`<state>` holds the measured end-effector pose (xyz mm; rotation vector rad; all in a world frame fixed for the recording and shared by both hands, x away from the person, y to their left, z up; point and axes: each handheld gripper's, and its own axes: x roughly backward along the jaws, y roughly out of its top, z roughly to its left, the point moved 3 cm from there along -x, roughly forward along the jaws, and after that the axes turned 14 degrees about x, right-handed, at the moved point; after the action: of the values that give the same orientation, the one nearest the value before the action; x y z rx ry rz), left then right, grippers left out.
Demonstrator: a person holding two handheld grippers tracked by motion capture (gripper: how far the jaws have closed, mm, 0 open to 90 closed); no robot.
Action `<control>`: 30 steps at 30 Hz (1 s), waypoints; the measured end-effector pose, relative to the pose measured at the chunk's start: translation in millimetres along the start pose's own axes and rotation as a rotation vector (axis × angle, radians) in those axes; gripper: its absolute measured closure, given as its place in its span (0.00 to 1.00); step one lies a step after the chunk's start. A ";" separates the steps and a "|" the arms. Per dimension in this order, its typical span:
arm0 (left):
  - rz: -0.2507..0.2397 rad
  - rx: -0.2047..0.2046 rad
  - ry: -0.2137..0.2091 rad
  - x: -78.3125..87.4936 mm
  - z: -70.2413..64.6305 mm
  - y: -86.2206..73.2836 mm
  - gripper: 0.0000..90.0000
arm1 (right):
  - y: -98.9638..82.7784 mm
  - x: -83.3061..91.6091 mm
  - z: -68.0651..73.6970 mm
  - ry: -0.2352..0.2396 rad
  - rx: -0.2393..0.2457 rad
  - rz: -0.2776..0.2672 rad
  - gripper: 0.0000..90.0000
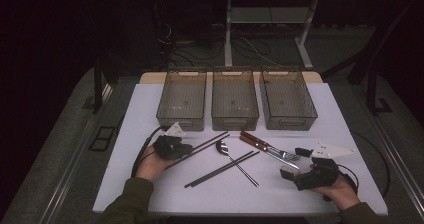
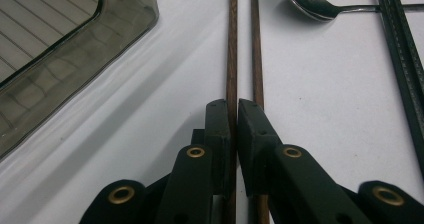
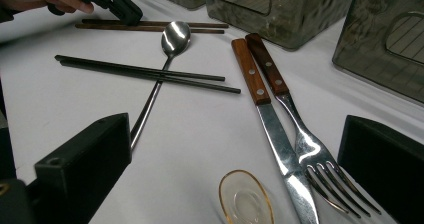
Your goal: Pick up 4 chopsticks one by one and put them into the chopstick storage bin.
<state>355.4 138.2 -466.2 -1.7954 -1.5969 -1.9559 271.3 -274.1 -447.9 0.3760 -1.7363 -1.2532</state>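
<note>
Your left tool (image 2: 234,115) is pinched nearly closed on one brown chopstick (image 2: 231,44), its twin (image 2: 256,44) just beside, both flat on the white tabletop (image 1: 150,119) near the left bin (image 1: 181,101). Your right tool (image 3: 240,154) sits wide open over the fork (image 3: 320,169) and knife (image 3: 280,149)

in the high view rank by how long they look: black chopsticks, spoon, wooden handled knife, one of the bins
1. Black chopsticks, longest.
2. Middle bin and spoon: they look about alike; the bin sits farther from the camera, so I won't rank them.
3. Wooden-handled knife, shortest.
</note>
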 end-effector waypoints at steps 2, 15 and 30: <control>-0.003 -0.002 0.000 -0.2 -0.3 0.1 0.94 | -0.1 -0.2 0.1 0.000 0.001 0.001 0.01; -0.003 -0.003 -0.016 0.6 1.1 0.0 0.94 | 0.1 0.2 -0.1 0.000 0.000 -0.002 0.01; -0.035 0.000 -0.028 11.5 -0.1 1.9 0.94 | 0.0 0.2 0.3 0.002 0.002 0.000 0.01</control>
<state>352.8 143.8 -456.3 -1.8150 -1.6467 -1.9544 270.9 -274.1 -447.8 0.3785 -1.7358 -1.2512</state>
